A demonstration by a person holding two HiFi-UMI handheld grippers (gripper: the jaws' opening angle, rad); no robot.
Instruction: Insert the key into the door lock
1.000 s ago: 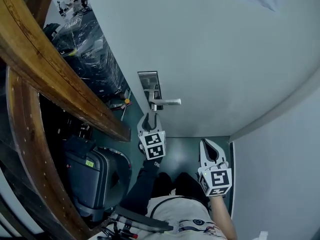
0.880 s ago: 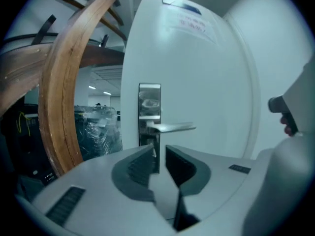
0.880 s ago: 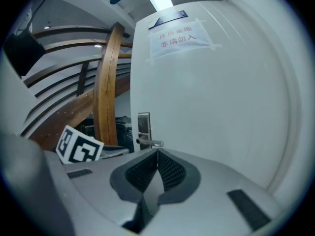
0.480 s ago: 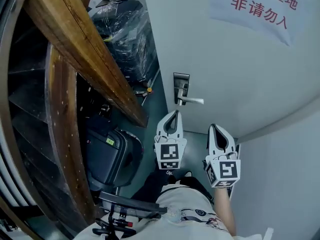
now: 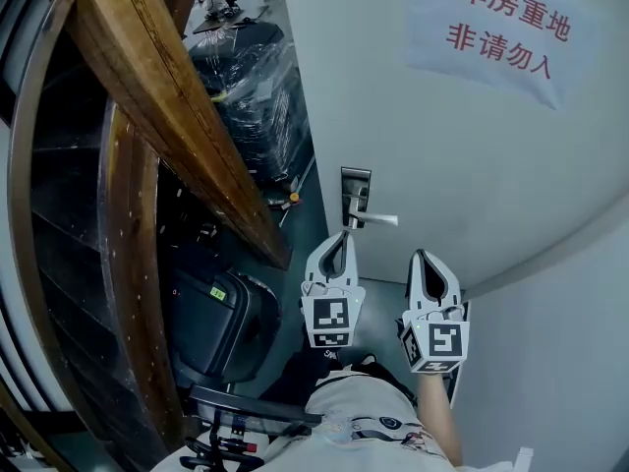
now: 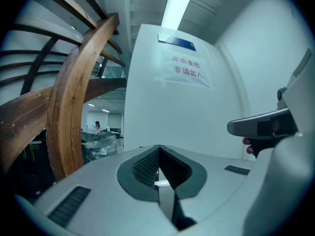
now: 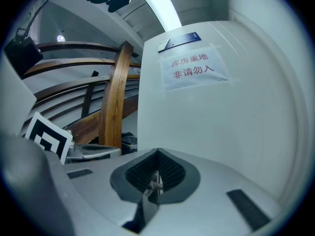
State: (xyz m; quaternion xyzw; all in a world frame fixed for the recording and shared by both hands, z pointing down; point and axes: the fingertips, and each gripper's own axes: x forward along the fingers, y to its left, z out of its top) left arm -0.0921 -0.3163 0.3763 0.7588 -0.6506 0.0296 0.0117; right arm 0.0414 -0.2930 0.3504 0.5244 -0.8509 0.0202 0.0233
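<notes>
Pointing toward door, key lengthwise between right gripper jaws

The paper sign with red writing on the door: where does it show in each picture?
Head view: sign top right.
Left gripper view: sign upper middle.
Right gripper view: sign upper middle, slightly right.
Shared landmark: the curved wooden rail left of the door.

The white painted door is smooth and matt, its silvery metal lever handle bright, its notice white paper; the brown wooden stair beam is glossy, varnished; the clear plastic wrap shines; the small metal key glints
</notes>
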